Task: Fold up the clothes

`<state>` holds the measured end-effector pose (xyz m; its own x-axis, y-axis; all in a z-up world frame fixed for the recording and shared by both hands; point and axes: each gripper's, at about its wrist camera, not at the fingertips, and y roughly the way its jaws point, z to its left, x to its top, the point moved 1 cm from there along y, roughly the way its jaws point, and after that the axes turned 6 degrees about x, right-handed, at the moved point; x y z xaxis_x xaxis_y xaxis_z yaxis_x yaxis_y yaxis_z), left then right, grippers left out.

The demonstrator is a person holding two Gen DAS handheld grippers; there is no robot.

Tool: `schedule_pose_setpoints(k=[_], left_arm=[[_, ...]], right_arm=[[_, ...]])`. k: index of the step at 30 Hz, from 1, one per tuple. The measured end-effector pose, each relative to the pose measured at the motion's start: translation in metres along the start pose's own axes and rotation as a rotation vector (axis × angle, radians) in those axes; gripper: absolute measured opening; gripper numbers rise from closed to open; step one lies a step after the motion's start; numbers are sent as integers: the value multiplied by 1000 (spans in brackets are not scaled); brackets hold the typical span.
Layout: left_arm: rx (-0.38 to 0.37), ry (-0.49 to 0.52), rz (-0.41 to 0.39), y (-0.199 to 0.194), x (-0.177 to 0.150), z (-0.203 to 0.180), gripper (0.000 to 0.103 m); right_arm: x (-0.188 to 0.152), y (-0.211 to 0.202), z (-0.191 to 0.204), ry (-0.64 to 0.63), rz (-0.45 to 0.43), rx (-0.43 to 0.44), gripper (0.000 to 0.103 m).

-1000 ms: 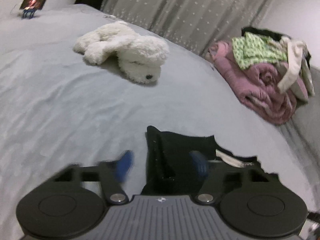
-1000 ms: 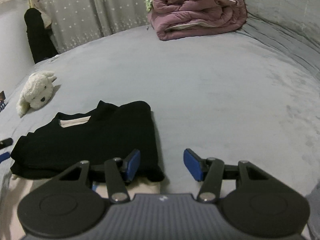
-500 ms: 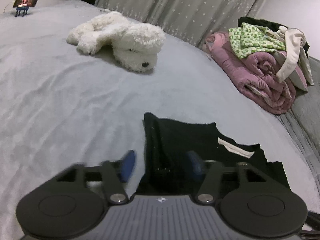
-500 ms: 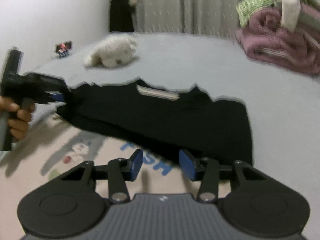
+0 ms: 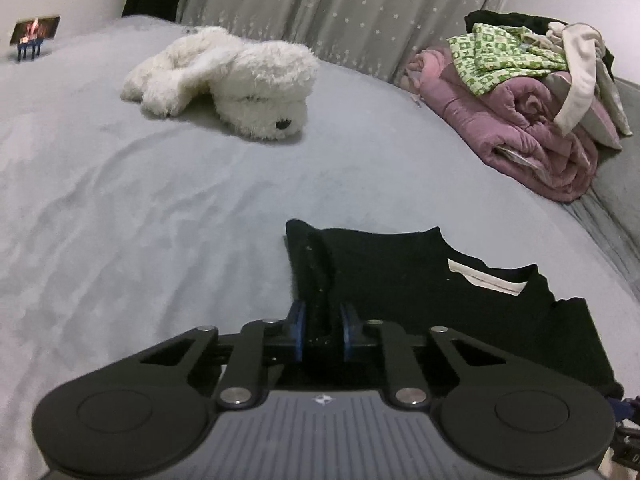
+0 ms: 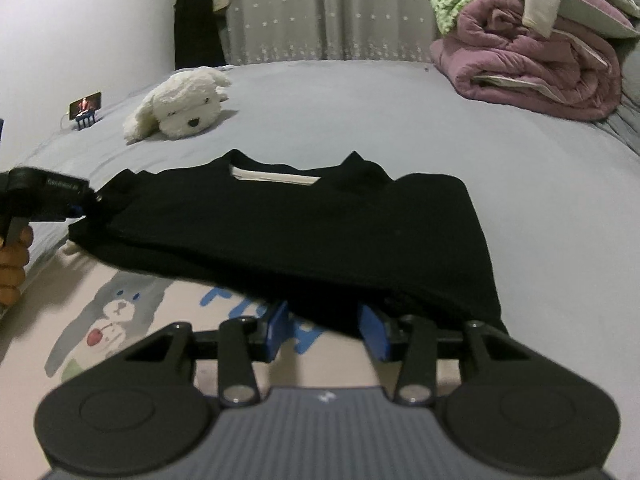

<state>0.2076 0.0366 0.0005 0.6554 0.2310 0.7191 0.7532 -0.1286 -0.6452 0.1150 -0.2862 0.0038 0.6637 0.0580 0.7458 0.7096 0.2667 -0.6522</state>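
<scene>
While the black shirt (image 6: pixel 304 224) lies folded flat across the grey bed (image 5: pixel 140 200), the left gripper (image 5: pixel 322 334) is closing its 2 blue pads on a raised fold at the garment's left edge — fabric is pinched between them. The right gripper (image 6: pixel 326 334) stands part-open at the shirt's near hem — cloth lies between its fingers, neither visibly pressing, with a cream printed cloth (image 6: pixel 132 312) beneath.

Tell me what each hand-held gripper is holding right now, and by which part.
The left hand-held gripper is closing on the black shirt's bunched side edge. The right hand-held gripper straddles its near hem, pads apart, holding nothing.
</scene>
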Motion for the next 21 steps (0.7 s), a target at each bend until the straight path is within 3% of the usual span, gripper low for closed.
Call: schedule_pose_setpoints(k=[5, 9, 12, 16, 21], left_arm=[[47, 83, -31, -7, -2, -13, 12], [43, 28, -30, -13, 5, -13, 11], [56, 43, -47, -20, 12, -22, 11], [109, 132, -44, -18, 13, -36, 11], [154, 169, -53, -15, 6, -38, 11]], right_arm=[[-1, 1, -4, 31, -7, 8, 41], [-4, 3, -4, 28, -9, 1, 41], [-4, 3, -6, 32, -10, 4, 41], [-4, 3, -6, 38, -9, 6, 42], [-7, 5, -3, 7, -12, -4, 44]])
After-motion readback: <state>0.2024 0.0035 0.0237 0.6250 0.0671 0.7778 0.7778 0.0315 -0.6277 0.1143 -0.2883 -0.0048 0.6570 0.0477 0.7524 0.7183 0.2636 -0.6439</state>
